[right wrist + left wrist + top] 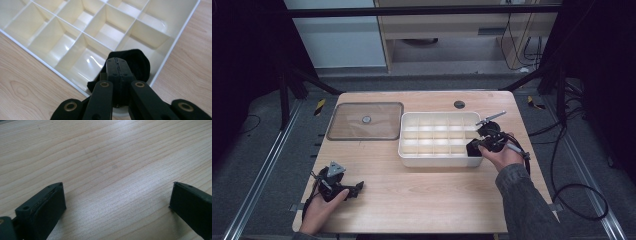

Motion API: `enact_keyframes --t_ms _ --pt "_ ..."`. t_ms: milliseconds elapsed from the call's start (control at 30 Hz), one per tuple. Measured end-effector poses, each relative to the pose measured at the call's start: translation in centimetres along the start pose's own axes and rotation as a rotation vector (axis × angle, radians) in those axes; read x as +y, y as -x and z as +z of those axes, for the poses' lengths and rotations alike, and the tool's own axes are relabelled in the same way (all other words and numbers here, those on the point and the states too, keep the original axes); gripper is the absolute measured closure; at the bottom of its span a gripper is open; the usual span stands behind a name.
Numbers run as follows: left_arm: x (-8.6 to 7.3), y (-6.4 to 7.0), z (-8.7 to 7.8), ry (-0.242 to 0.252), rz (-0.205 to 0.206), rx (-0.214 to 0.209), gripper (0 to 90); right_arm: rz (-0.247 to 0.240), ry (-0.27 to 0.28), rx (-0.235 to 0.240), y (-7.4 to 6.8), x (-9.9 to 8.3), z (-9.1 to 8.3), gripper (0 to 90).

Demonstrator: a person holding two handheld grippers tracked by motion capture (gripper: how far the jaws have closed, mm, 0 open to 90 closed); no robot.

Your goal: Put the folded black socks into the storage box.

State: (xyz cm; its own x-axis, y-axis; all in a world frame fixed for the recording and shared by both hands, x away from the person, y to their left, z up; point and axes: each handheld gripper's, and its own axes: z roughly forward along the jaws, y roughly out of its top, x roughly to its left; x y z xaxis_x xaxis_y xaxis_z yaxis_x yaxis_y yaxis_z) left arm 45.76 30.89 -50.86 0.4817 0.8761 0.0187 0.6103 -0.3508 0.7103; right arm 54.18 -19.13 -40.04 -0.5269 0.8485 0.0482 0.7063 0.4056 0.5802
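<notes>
Bare table (422,192) ahead; divider walls crowd the white tray (409,150)

So the tray (439,136) sits on the table (422,200), a bit right of the middle. The lid (365,120) lies flat just left of the tray, near its far half, close beside it. A grommet (459,104) sits just behind the tray, by the far table edge. The right gripper (482,141) is at the tray's near right corner, with a sock (136,62) in that corner compartment. The left gripper (354,188) is well apart from the tray, off to its near left over bare table.
</notes>
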Motion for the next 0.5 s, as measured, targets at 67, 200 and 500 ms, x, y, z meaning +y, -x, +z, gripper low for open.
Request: enact_keyframes --t_ms 67,200,500 --pt "0.0 0.0 0.0 0.0 0.0 0.0 0.0 -0.004 0.015 0.003 -0.1 0.2 -0.3 90.0" --pt "0.0 0.0 0.0 0.0 -0.001 0.001 0.0 -0.008 0.06 0.009 -0.3 0.7 -1.1 90.0" --pt "0.0 0.0 0.0 0.0 -0.002 0.002 0.0 -0.004 0.197 0.035 -0.6 1.5 -4.9 90.0"
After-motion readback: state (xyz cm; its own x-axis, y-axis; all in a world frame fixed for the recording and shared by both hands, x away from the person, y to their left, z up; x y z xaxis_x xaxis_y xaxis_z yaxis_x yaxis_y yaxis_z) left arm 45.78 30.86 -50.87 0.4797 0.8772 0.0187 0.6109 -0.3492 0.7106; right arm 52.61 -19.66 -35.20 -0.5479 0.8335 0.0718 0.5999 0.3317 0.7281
